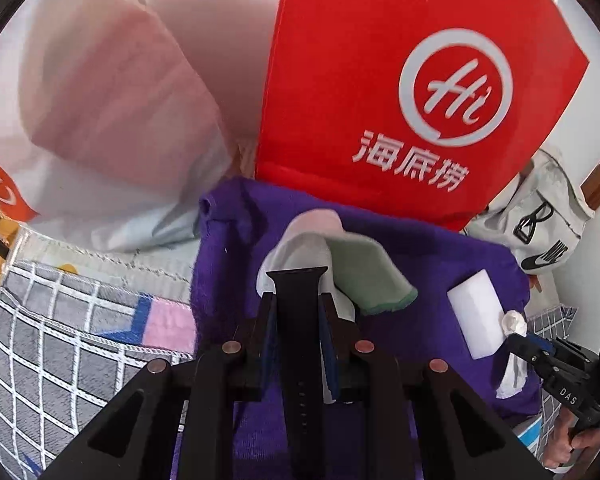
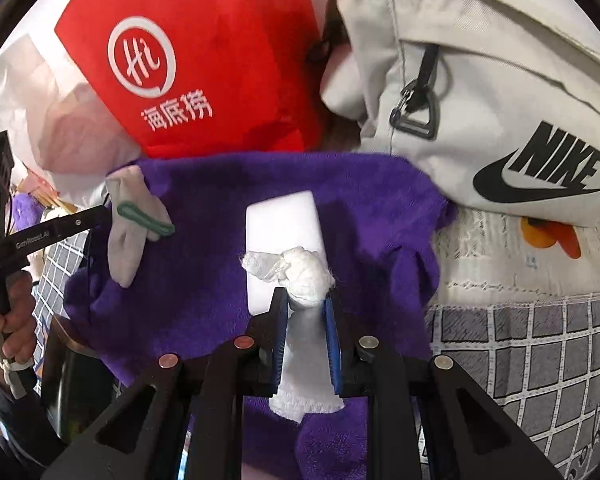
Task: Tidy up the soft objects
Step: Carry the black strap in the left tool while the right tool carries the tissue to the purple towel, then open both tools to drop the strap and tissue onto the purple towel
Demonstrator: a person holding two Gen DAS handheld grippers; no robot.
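Observation:
A purple towel (image 1: 440,264) lies spread on the bed; it also shows in the right wrist view (image 2: 340,208). My left gripper (image 1: 296,300) is shut on a white sock with a green cuff (image 1: 364,276) above the towel; a black strap lies along the gripper. The sock shows at the left in the right wrist view (image 2: 130,220). My right gripper (image 2: 306,300) is shut on a crumpled white cloth (image 2: 300,272), held over the towel. The cloth shows in the left wrist view (image 1: 514,324). A white foam block (image 1: 476,316) rests on the towel, just ahead of the right gripper (image 2: 284,232).
A red bag with a white logo (image 1: 412,80) stands behind the towel. A grey Nike bag (image 2: 500,100) sits to its right. A translucent plastic bag (image 1: 112,120) lies at the left. A grey checked blanket (image 1: 60,340) covers the bed.

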